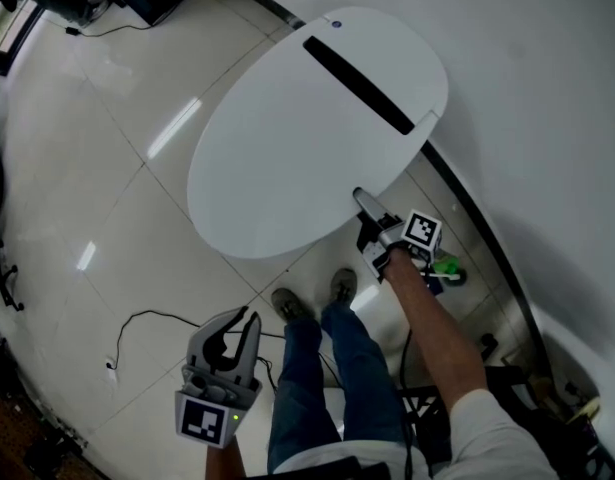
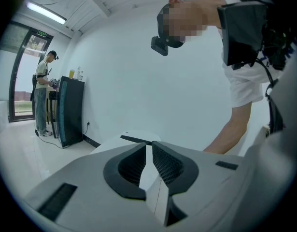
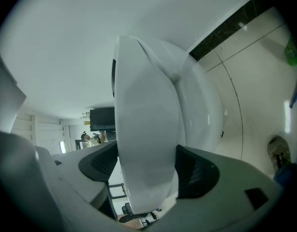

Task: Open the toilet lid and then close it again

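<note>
Left gripper [image 1: 240, 320] hangs over the tiled floor [image 1: 107, 168], jaws all but closed and empty. Right gripper [image 1: 361, 199] has its jaws clamped on the near rim of the white lid [image 1: 307, 138], which lies low over the bowl [image 3: 206, 115], against the wall [image 1: 547, 68]

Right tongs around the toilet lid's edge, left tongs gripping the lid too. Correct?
Wrong on the left. The left tongs are off the toilet lid, low beside the person's legs, with nothing between them; the head view shows it. The right tongs do have the lid's edge between them.
</note>
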Available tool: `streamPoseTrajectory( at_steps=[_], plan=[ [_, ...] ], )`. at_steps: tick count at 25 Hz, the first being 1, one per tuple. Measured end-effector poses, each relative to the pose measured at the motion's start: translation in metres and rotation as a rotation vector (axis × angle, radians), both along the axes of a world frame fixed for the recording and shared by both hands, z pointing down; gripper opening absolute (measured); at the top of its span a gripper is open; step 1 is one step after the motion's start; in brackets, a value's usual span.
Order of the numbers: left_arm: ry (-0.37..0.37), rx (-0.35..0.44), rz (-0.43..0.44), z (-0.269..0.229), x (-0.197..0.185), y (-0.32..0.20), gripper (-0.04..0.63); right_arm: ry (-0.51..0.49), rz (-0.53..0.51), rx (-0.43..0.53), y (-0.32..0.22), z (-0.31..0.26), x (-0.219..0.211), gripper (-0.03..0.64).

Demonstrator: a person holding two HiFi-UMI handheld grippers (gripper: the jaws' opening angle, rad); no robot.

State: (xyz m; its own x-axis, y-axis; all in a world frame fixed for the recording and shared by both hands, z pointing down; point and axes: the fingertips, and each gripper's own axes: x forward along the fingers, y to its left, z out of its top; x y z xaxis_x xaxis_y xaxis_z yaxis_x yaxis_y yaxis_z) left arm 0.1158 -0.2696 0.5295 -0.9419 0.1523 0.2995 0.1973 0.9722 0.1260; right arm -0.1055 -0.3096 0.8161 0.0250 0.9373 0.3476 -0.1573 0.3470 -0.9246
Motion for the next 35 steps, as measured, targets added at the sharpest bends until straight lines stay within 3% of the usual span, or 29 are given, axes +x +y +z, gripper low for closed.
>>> streamPoseTrajectory(
  at_steps=[7, 11, 15, 22, 30, 35],
  plan=[
    [-0.035, -0.030, -0.037, -0.042, 0.001, 0.020, 0.034, 0.272, 0.154, -0.050, -0.012, -0.072, -0.006, 0.354],
    [-0.046, -0.070, -0.041, -0.087, -0.002, 0.032, 0.034, 0.420, 0.278, -0.048, -0.022, -0.125, -0.026, 0.353],
    [-0.074, -0.117, -0.037, -0.134, -0.015, 0.050, 0.034, 0.503, 0.400, -0.063, -0.020, -0.177, -0.065, 0.353],
    [-0.087, -0.149, -0.004, -0.167, -0.039, 0.057, 0.034, 0.577, 0.609, -0.187, -0.028, -0.237, -0.133, 0.325],
    [-0.118, -0.154, 0.053, -0.181, -0.074, 0.040, 0.034, 0.497, 0.726, -0.265, -0.029, -0.269, -0.241, 0.238],
    [-0.127, -0.148, 0.089, -0.178, -0.089, 0.024, 0.034, 0.525, 0.700, -0.301, -0.028, -0.268, -0.239, 0.242]
  ],
)
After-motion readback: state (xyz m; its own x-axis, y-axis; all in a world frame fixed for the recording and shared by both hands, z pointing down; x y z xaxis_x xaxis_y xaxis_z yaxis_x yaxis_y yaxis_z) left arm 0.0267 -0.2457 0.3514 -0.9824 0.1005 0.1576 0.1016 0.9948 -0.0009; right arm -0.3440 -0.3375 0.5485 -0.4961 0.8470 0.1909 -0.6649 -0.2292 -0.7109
